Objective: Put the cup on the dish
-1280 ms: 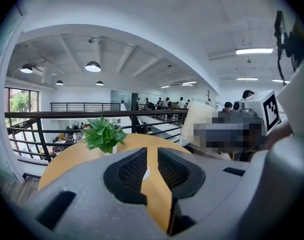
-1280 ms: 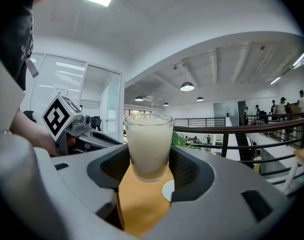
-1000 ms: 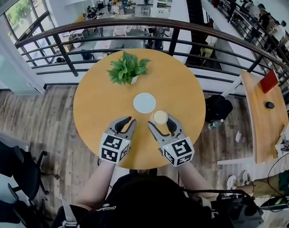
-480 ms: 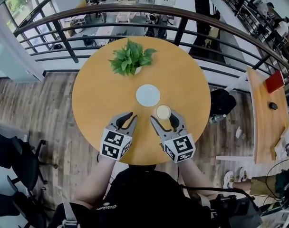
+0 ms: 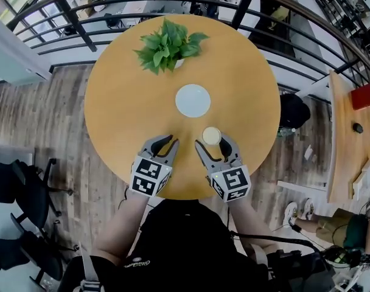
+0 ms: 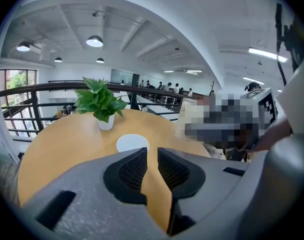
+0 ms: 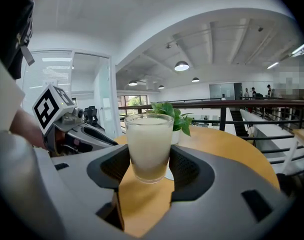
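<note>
Well, R tongs (image 5: 213, 145) grip full cup (image 7: 148, 144); L tongs (image 6: 152, 156) narrow, empty. Tilting toward dish (image 5: 193, 100) ahead-left could spill.

Left tongs (image 6: 152, 151) pointing across the round wooden tabletop (image 6: 57, 149)

The jaws are standing slightly apart at the bottom centre, with tabletop showing through the gap. Just above their tips in the frame a white dish (image 6: 132, 143) is lying on the wood, and further up, left of centre, a potted plant (image 6: 101, 104) is standing near the far edge, a dark railing (image 6: 22, 91) running behind it.
</note>
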The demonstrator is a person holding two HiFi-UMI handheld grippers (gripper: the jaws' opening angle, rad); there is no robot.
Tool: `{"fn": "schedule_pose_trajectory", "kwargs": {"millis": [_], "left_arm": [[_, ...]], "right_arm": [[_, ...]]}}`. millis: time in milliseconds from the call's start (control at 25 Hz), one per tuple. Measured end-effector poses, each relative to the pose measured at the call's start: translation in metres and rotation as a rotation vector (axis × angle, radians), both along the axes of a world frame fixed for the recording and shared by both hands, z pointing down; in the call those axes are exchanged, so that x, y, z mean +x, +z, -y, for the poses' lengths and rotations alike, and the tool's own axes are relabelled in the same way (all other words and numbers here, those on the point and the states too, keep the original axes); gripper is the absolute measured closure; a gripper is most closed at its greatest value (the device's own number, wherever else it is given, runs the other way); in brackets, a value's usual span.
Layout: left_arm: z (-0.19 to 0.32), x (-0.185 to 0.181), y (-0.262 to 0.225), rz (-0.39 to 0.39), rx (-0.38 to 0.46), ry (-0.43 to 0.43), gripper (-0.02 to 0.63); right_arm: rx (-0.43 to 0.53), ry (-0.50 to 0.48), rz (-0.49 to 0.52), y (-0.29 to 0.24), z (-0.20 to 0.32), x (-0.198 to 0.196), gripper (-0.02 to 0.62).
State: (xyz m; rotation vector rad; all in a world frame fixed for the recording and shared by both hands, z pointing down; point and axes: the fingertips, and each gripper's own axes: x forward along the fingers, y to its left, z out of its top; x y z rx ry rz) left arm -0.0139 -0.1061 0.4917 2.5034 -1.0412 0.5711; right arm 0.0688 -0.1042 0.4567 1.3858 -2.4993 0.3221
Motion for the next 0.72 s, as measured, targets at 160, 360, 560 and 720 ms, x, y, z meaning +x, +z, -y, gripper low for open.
{"fn": "schedule_pose_trajectory", "kwargs": {"millis": [160, 360, 560, 720], "left_arm": [[0.006, 0.002, 0.018, 0.011, -0.033, 0.004, 0.537], [0.014, 0.004, 0.030, 0.022, -0.052, 0.016, 0.537], [0.017, 0.005, 0.036, 0.015, -0.072, 0.013, 0.537], [0.025, 0.006, 0.040, 0.016, -0.075, 0.015, 0.537]], "right_arm": [[-0.032, -0.002, 0.003, 0.019, 0.005, -0.001, 0.351], [-0.048, -0.007, -0.011, 0.031, 0.017, -0.003, 0.351], [-0.054, -0.011, -0.019, 0.037, 0.030, -0.006, 0.351], [-0.056, -0.010, -0.027, 0.045, 0.047, -0.006, 0.351]]}}
